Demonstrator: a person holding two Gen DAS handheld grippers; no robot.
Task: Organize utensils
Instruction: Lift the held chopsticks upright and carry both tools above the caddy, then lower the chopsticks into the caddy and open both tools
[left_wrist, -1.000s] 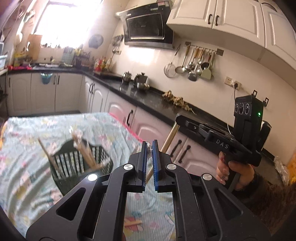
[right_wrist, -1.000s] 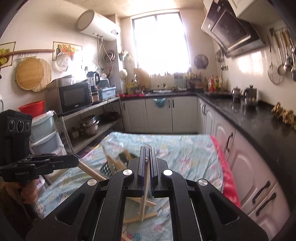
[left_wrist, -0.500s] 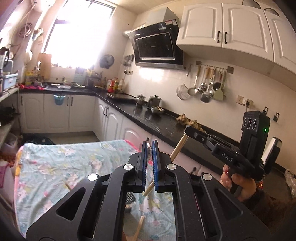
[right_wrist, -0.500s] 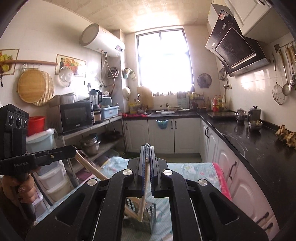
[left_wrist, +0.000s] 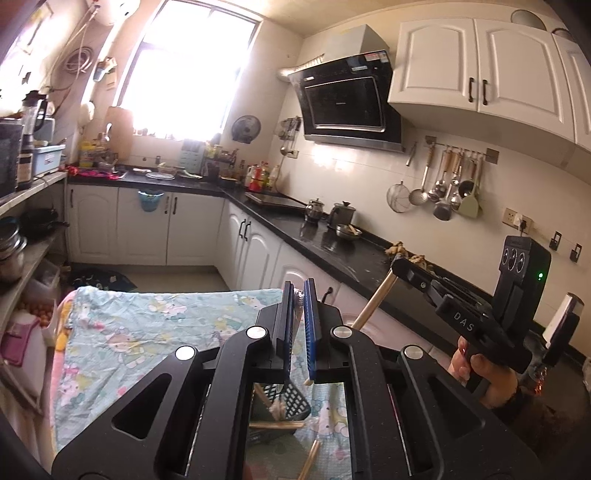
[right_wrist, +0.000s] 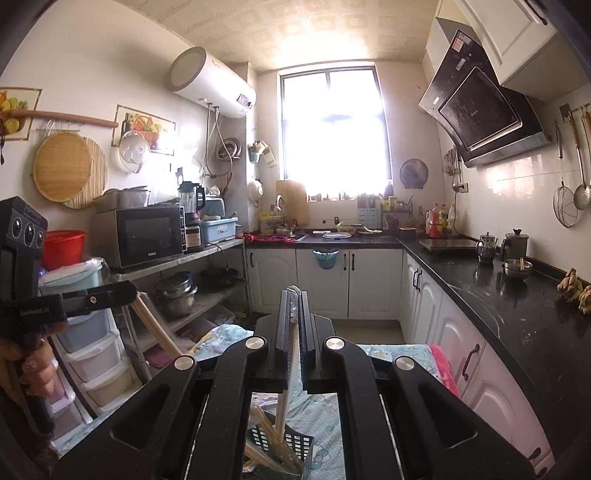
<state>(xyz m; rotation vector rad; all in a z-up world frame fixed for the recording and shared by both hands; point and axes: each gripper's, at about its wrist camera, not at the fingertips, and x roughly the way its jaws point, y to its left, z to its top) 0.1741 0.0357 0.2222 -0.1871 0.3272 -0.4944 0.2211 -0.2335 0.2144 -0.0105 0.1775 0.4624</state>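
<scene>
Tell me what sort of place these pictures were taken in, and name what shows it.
A home kitchen, lived in and well used. A black range hood hangs over a dark countertop, ladles and a strainer hang from a wall rail, and a microwave sits on an open shelf beneath a wall-mounted water heater.

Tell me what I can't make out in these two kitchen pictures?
- Black basket: both views, mostly hidden behind the gripper bodies.
- Stick held by the right gripper, stick: its upper end is lost between the pads.
- Stick held by the left gripper, stick: its lower end is hidden behind the gripper body.
- Window: glare washes out everything outside.
</scene>
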